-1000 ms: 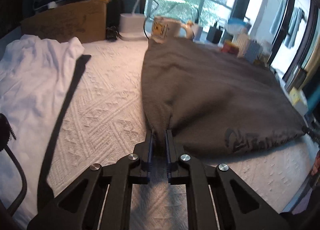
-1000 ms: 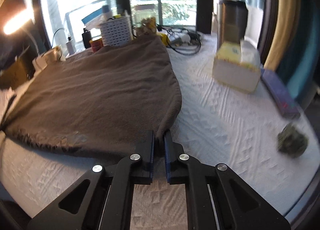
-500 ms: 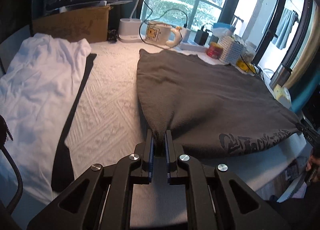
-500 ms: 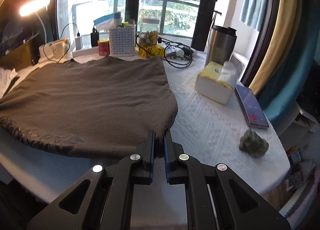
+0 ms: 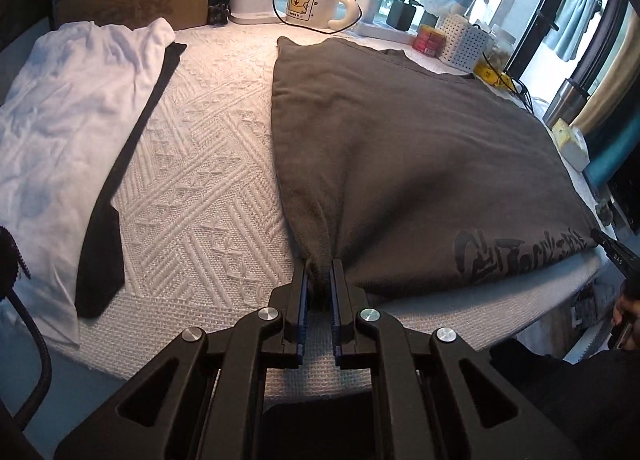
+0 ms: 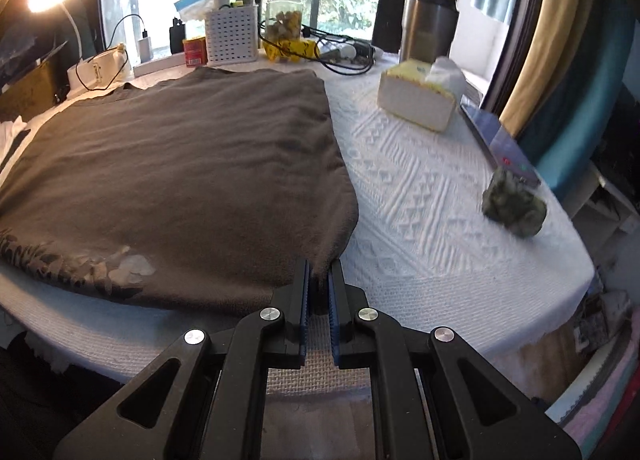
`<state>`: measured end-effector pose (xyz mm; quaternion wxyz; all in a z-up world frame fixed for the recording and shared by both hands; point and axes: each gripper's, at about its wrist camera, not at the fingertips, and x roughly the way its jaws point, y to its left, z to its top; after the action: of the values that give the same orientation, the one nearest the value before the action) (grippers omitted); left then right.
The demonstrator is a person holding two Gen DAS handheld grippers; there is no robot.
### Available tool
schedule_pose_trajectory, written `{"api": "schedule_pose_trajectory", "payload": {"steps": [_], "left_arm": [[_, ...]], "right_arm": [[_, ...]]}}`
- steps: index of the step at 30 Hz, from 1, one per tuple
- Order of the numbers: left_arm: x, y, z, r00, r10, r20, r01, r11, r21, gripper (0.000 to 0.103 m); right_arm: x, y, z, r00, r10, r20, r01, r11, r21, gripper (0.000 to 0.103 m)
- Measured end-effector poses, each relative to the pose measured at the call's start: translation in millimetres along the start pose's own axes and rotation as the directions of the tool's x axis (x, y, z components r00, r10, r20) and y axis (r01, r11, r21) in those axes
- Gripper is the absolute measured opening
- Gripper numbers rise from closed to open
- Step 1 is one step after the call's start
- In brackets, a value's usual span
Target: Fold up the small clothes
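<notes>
A dark grey T-shirt [image 5: 420,148] with a dark print near its hem lies spread flat on the white textured table cover [image 5: 200,164]. My left gripper [image 5: 319,272] is shut on the shirt's near left corner. My right gripper [image 6: 319,274] is shut on the shirt's near right corner [image 6: 324,260]. The shirt [image 6: 180,164] fills the left half of the right wrist view. The tip of the right gripper shows at the far right of the left wrist view [image 5: 612,248].
A white garment [image 5: 60,112] with a black strip [image 5: 116,196] lies at the left. A mug [image 5: 312,6], white basket [image 6: 232,36], jar, cables and steel tumbler [image 6: 430,26] line the far edge. A tissue box [image 6: 420,96], phone [image 6: 500,140] and green crumpled lump [image 6: 514,204] sit at the right.
Both grippers have pulled the shirt's near edge back toward the table's front edge and lowered it, so the shirt now lies flatter and more stretched out.
</notes>
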<state>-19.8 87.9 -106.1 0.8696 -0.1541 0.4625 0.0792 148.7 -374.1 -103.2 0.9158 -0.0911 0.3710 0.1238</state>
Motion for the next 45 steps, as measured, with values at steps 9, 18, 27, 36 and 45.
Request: {"api": "schedule_pose_trajectory", "payload": {"steps": [9,18,27,36,45], "left_arm": [[-8.4,4.5,11.9,0.997,0.078,0.022,-0.077,0.997,-0.023,0.016],[-5.4,10.1,34.8,0.978,0.197,0.063,-0.196,0.98,-0.019,0.024],[19.5,-2.6,68.0,0.982,0.175,0.073,-0.176,0.984,0.02,0.024],[49.1,-6.1,103.9,0.986,0.15,0.069,-0.155,0.986,0.069,0.024],[74.0,1.9,128.8,0.994,0.107,0.026,-0.108,0.992,0.062,0.024]], "right_arm": [[8.4,-15.3,14.5,0.999,0.007,-0.031,-0.006,1.0,0.03,0.02],[23.0,-17.8,31.6,0.999,-0.023,-0.04,0.024,1.0,0.017,0.023],[39.1,-15.1,53.8,0.998,-0.008,-0.056,0.009,1.0,0.018,0.023],[58.7,-8.0,84.8,0.999,0.016,-0.049,-0.015,1.0,0.015,0.026],[83.8,-1.0,105.6,0.997,0.001,-0.071,0.0,1.0,0.011,0.048]]}}
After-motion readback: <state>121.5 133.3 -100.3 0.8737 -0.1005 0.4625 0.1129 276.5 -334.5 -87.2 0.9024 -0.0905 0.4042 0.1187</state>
